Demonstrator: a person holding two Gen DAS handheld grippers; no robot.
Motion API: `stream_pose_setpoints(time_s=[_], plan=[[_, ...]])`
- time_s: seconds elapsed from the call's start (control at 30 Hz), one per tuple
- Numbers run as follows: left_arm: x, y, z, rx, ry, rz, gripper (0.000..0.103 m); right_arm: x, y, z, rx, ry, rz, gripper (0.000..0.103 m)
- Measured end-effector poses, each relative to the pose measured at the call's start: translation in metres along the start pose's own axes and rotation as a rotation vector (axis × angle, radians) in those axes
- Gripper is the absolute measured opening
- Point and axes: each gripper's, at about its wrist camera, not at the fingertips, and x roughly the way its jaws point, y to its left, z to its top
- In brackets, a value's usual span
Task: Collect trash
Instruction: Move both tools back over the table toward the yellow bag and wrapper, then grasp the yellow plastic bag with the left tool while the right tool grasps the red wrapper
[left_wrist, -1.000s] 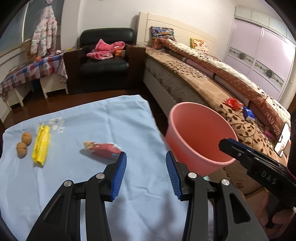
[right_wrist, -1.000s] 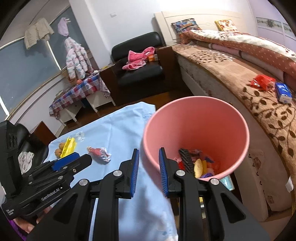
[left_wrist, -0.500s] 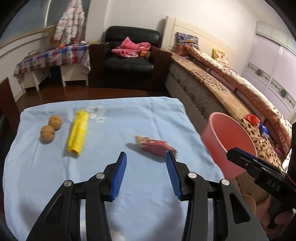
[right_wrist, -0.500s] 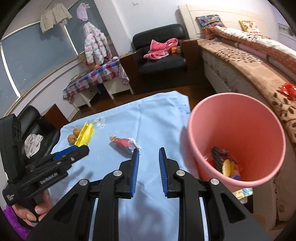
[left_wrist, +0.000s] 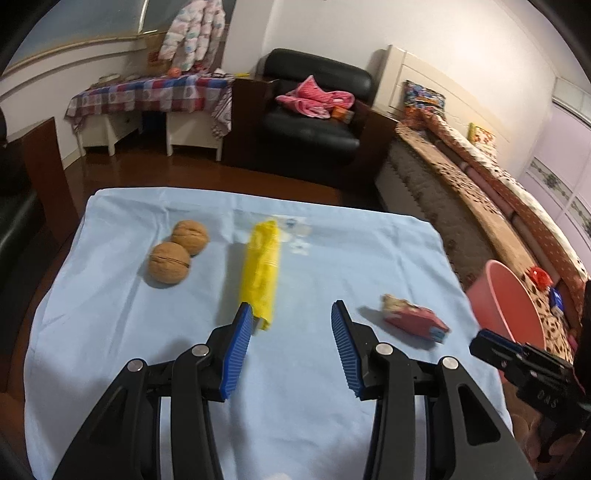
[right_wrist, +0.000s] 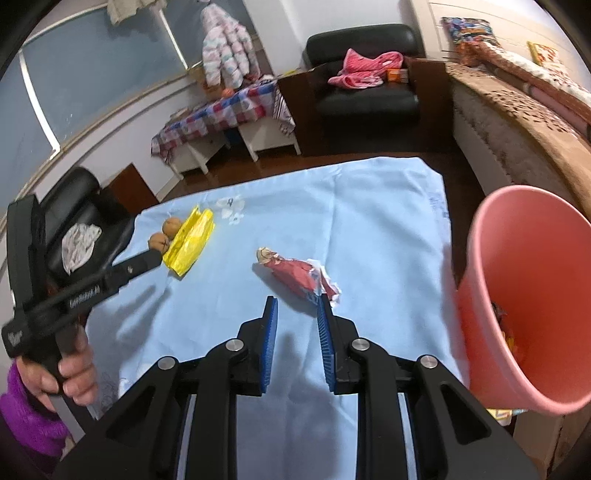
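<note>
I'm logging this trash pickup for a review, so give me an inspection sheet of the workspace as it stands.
Surface: light blue cloth covering the table, a little wrinkled.
Job's things: yellow wrapper lying mid-cloth; red wrapper nearer the pink bin, which stands off the table's edge with trash already inside.
Clutter: two walnuts touching each other, beside the yellow wrapper; small clear scraps past its far end.
Grippers: left gripper open and empty, close to the yellow wrapper's near end; right gripper narrowly open and empty, just short of the red wrapper.
Cables: nothing seen.
Surroundings: black armchair with pink clothing, bed, checked side table.
</note>
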Motion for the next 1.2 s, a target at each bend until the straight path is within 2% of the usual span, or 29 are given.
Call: stream_pose_setpoints(time_s=[0.03,0.1,0.3,0.5,0.57,0.6,0.67,0.73,0.9,0.93,1.0,1.2], plan=[[0.003,0.003,0.002,-0.003,0.002,0.005,0.044,0.003,0.002,0.001,-0.012,0.004,0.001,0.025],[0.011,0.008,0.006,-0.005,0.009,0.013,0.044,0.009,0.004,0.004,-0.028,0.009,0.008,0.039],[0.039,0.011,0.014,0.001,0.039,0.051,0.044,0.030,0.006,0.012,-0.066,0.046,0.014,0.041],[0.053,0.012,0.014,0.004,0.054,0.065,0.043,0.047,0.006,0.015,-0.097,0.076,-0.017,0.041],[0.056,0.010,0.014,0.017,0.056,0.066,0.032,0.052,0.006,0.017,-0.102,0.082,-0.026,0.041],[0.057,0.010,0.014,0.023,0.058,0.070,0.029,0.054,0.006,0.017,-0.110,0.084,-0.029,0.041],[0.059,0.009,0.013,0.027,0.062,0.072,0.016,0.058,0.007,0.020,-0.120,0.088,-0.035,0.041],[0.059,0.010,0.013,0.022,0.058,0.071,0.011,0.062,0.007,0.022,-0.123,0.097,-0.038,0.041],[0.049,0.010,0.011,0.020,0.043,0.053,0.009,0.062,0.007,0.020,-0.122,0.104,-0.019,0.040],[0.047,0.009,0.011,0.021,0.040,0.051,0.009,0.061,0.008,0.020,-0.121,0.100,-0.017,0.040],[0.042,0.007,0.009,0.018,0.036,0.043,0.009,0.058,0.010,0.018,-0.128,0.091,-0.024,0.020],[0.026,-0.001,0.004,0.024,0.019,0.025,0.008,0.050,0.009,0.011,-0.108,0.091,-0.027,0.011]])
